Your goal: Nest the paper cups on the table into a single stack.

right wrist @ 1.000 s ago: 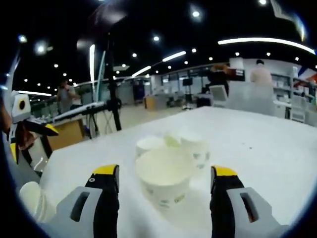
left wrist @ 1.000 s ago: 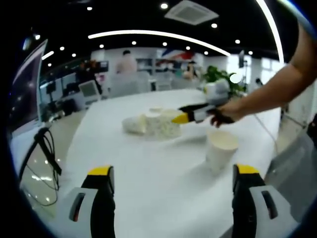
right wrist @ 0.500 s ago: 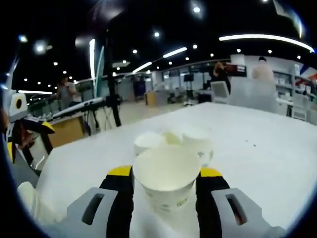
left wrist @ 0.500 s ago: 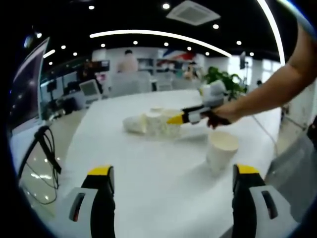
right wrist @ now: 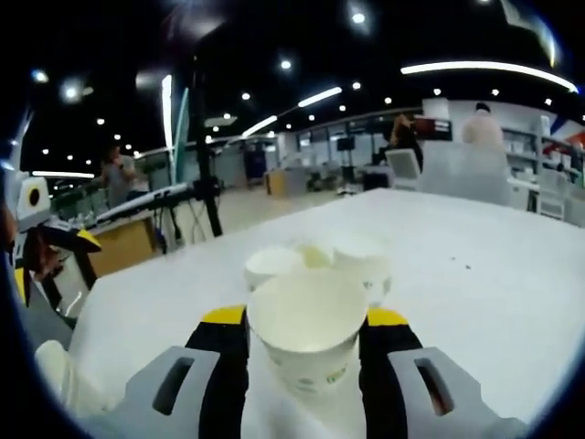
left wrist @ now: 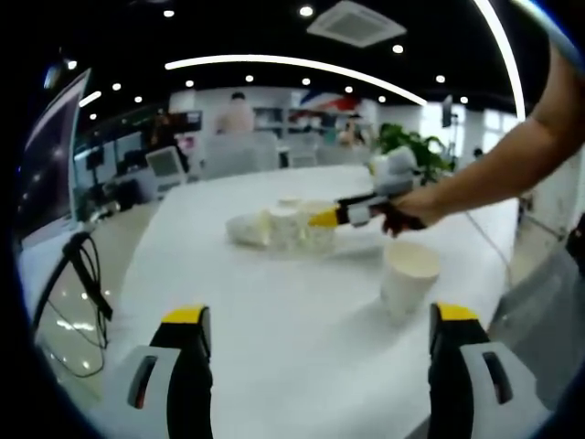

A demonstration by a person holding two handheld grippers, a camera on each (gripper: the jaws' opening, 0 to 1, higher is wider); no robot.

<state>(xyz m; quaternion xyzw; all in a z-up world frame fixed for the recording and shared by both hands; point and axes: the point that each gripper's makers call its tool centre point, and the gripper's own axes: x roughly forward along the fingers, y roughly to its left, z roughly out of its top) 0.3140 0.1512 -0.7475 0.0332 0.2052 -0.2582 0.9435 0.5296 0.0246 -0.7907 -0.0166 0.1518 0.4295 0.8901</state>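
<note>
The right gripper (right wrist: 306,320) has its jaws pressed on a white paper cup (right wrist: 308,331). The cup stands upright on the white bench (right wrist: 475,274). Just behind it sit three more cups (right wrist: 315,261), close together. In the left gripper view, the left gripper (left wrist: 320,315) hangs over the bench with its jaws wide apart, holding nothing. Another cup (left wrist: 409,277) stands alone near its right jaw, well apart from the group.

Bright ceiling lights (left wrist: 283,62) glare at the top of both views; the white table (left wrist: 274,311) shows faint shadows; edges curve, the background is blurred.
</note>
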